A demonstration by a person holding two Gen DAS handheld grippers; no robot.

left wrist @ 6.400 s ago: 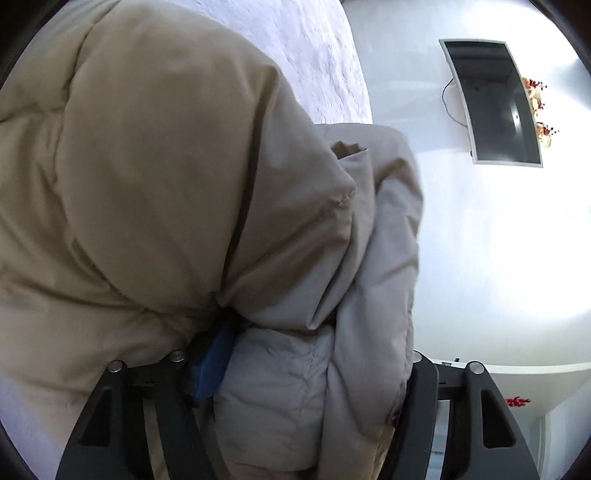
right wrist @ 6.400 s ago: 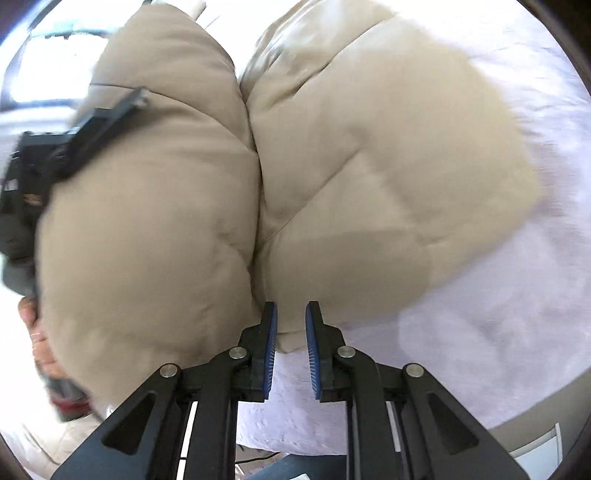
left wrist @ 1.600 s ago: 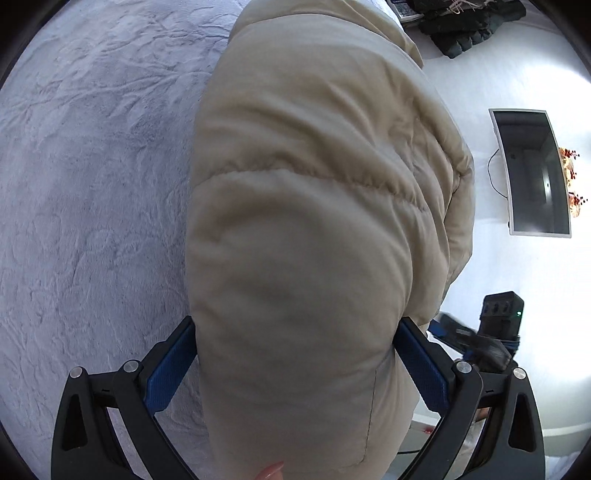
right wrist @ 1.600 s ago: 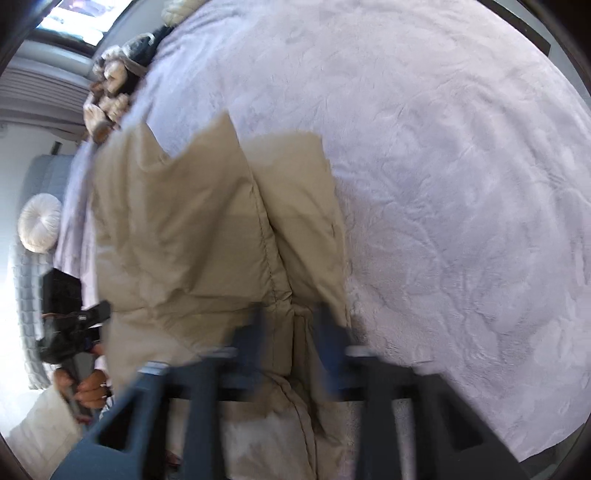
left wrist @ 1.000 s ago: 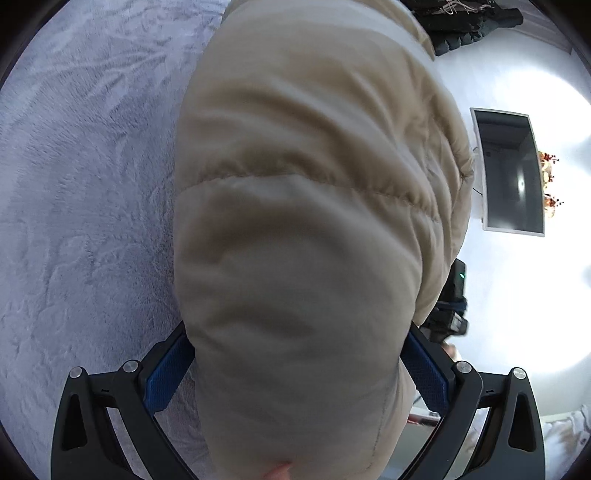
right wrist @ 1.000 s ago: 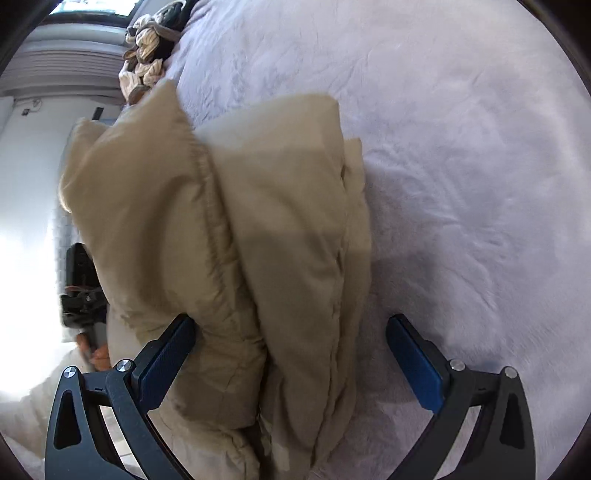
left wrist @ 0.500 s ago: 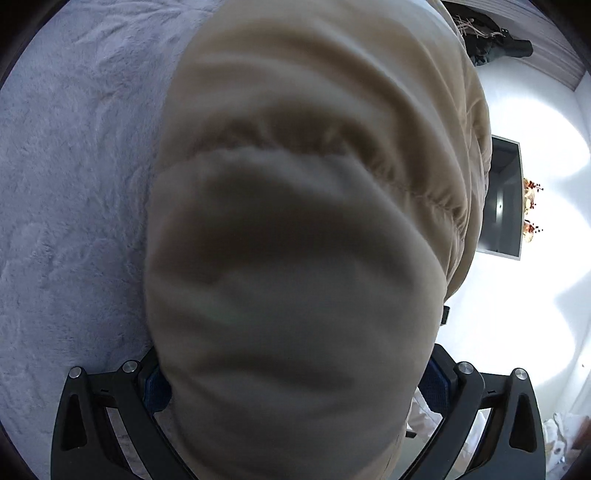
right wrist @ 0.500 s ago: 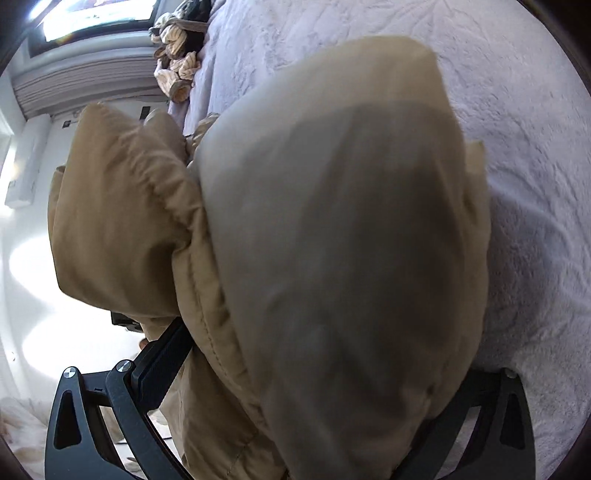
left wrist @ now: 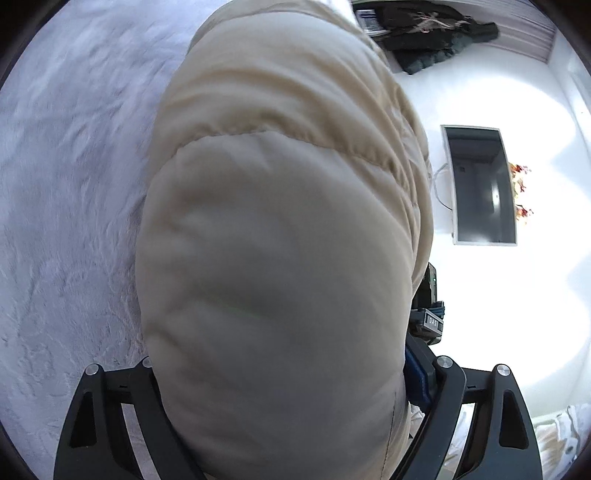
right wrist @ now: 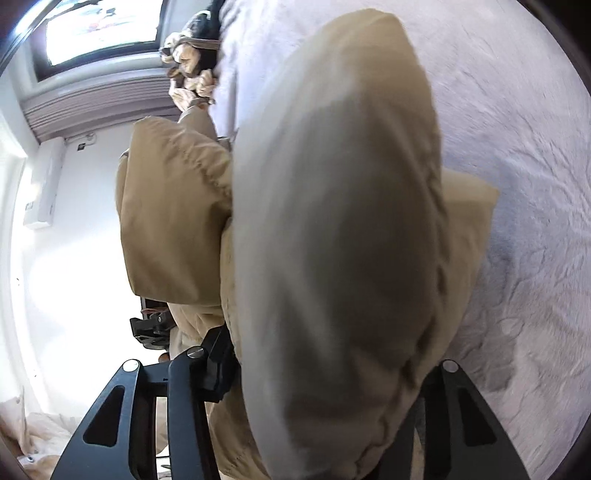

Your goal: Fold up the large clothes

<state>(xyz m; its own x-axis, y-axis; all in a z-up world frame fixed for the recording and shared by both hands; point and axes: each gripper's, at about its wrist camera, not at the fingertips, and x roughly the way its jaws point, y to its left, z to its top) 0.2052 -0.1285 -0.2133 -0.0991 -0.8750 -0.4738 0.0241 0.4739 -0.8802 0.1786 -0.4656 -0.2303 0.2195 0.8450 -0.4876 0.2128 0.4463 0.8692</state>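
A beige puffy jacket [left wrist: 280, 221] is bunched into a thick bundle that fills the left wrist view, above a pale lilac bed cover [left wrist: 74, 184]. My left gripper [left wrist: 280, 369] straddles the bundle, its jaws closing and both fingers against the fabric. One blue pad [left wrist: 415, 373] shows at the right. In the right wrist view the same jacket [right wrist: 332, 184] bulges between the fingers of my right gripper [right wrist: 328, 362], whose jaws are also closing on it. Its right finger is mostly hidden by fabric. Each view shows part of the other gripper's body beside the bundle.
The bed cover [right wrist: 517, 110] spreads to the right of the bundle. A dark screen [left wrist: 480, 184] hangs on the white wall, with dark clothes [left wrist: 424, 33] heaped above it. More clothes [right wrist: 192, 55] lie at the bed's far end under a window [right wrist: 99, 29].
Both grippers' jaws have come in from wide open onto the jacket bundle. The bundle has swollen toward both cameras and now covers most of each view.
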